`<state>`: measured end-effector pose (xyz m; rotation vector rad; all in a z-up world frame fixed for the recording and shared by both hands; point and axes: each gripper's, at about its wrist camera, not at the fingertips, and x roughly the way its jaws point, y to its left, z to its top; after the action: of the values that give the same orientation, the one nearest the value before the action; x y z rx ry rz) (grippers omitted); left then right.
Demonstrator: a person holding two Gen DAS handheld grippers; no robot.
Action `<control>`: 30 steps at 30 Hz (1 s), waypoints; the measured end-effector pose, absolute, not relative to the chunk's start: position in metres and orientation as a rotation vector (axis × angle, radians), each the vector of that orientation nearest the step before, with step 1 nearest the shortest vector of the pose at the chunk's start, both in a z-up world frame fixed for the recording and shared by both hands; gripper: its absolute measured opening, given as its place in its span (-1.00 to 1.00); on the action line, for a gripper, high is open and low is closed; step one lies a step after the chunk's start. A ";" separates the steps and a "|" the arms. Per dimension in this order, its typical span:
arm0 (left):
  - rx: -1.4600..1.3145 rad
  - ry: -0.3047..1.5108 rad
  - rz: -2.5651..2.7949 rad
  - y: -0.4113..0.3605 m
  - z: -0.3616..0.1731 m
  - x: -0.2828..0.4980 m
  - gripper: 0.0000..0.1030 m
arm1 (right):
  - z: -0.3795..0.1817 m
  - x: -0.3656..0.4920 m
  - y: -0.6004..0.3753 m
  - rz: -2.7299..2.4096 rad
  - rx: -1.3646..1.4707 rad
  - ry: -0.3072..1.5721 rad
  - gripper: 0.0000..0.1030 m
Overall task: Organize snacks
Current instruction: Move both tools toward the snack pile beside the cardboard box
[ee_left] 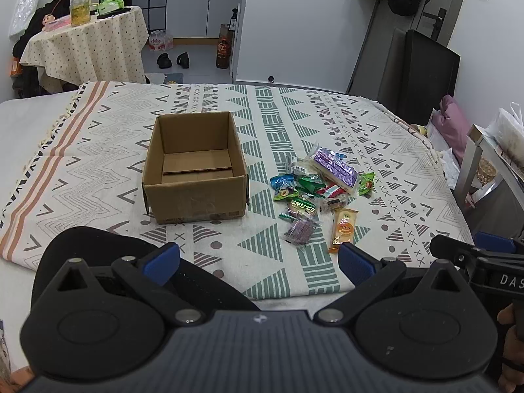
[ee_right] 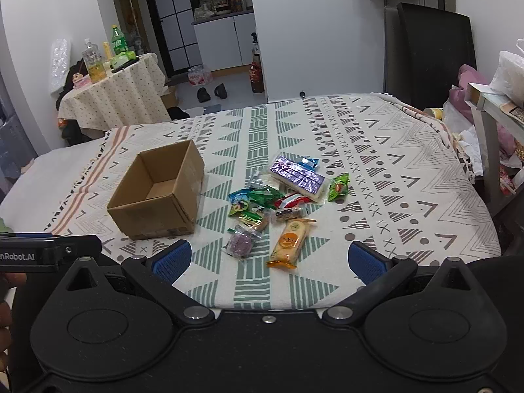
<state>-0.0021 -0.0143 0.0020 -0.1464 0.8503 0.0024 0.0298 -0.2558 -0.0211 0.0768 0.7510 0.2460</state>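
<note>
Though overlapping, snack packets (ee_right: 281,196) beside empty box (ee_left: 195,167); both tongs (ee_left: 258,262) (ee_right: 270,260) apart.

Bare patterned cloth (ee_right: 255,281) lies open ahead of both wide-spread grippers; cardboard box (ee_left: 195,167) stands forward-left, snack pile (ee_right: 278,203) forward-right of it, narrow clear lane between them.
</note>
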 end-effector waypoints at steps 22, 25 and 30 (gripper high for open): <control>-0.167 0.839 -0.026 -0.015 0.004 -0.002 0.99 | -0.018 0.031 -0.257 0.245 0.083 0.741 1.00; -0.165 0.844 -0.025 -0.016 0.002 0.002 0.99 | -0.019 0.033 -0.256 0.248 0.080 0.745 1.00; -0.162 0.844 -0.032 -0.020 -0.005 0.009 0.99 | -0.023 0.037 -0.256 0.248 0.084 0.756 1.00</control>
<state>0.0095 -0.0196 -0.0048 -0.1623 0.8436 -0.0325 0.0371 -0.2557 -0.0230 0.0841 0.7559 0.2483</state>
